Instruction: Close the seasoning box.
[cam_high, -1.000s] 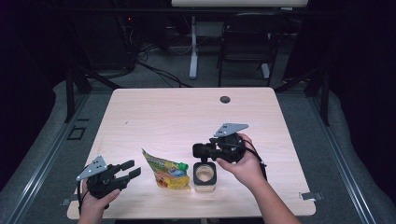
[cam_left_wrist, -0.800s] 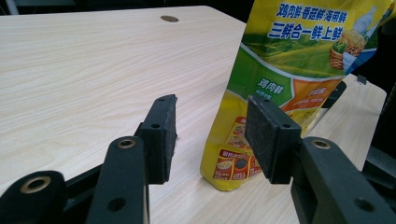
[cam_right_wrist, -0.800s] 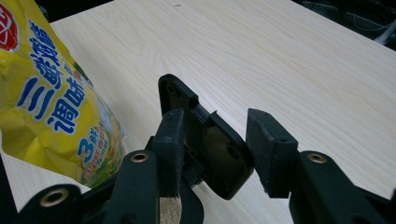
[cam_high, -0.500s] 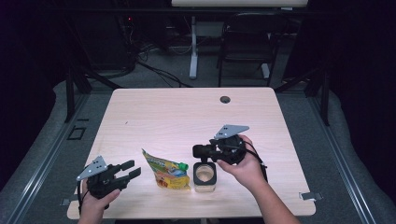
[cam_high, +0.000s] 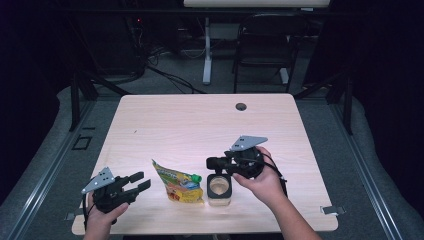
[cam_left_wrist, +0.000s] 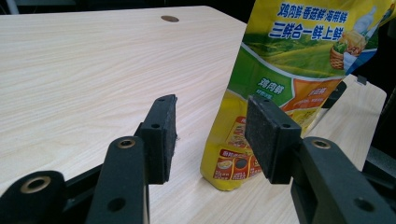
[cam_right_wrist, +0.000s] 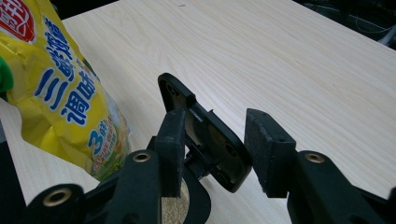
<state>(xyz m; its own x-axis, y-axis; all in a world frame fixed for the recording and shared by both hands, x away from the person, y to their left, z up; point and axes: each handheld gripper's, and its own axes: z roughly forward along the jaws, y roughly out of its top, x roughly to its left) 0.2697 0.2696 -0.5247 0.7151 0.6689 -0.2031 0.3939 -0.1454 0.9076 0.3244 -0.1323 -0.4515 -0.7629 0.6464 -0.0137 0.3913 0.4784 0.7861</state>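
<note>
Looking down, we see the right gripper at lower centre of the frame, directly above the open jar; its jaws gape around the raised black flip lid. Our left gripper, lower left, stands wide and empty, near the yellow pouch.

Pouch beside jar; far tabletop free

Two forearms enter over the near edge of the table. The left hand-held gripper sits at the near left corner, jaws spread apart and empty. The right hand-held gripper, nearer the table's middle, points leftward with its jaws apart.
</note>
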